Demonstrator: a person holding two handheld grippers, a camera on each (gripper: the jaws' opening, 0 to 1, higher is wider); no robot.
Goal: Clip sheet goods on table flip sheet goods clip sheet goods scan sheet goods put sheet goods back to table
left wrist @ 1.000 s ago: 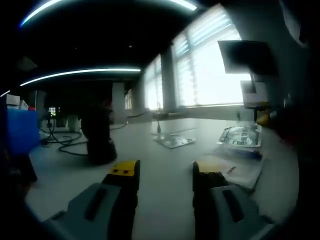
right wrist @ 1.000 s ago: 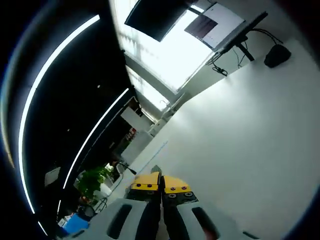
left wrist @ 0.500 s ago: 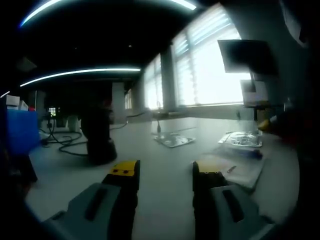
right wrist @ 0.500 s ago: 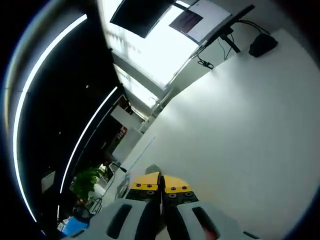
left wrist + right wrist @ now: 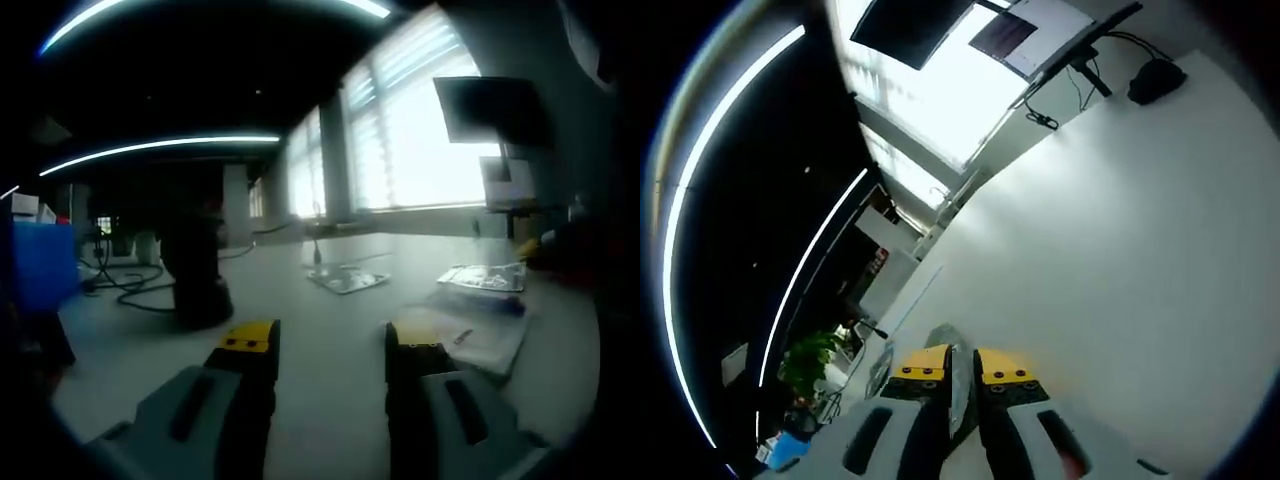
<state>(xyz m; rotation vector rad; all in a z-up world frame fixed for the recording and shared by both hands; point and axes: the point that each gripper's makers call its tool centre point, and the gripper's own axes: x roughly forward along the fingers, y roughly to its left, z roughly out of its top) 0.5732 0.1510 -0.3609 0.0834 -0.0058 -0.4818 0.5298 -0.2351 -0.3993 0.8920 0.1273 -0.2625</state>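
Sheet (image 5: 487,278) flat on table (image 5: 330,320); likely thin, light, floppy, so grip edge. Left gripper (image 5: 330,345) wide apart, empty. Right gripper (image 5: 962,365) slightly parted around sheet edge.

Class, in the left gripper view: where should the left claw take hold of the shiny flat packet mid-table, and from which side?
Take the shiny flat packet by its near edge, coming in low from this side with the open left claw. It lies flat and thin on the table, so probably only an edge offers a pinch, and the near one faces the claw.
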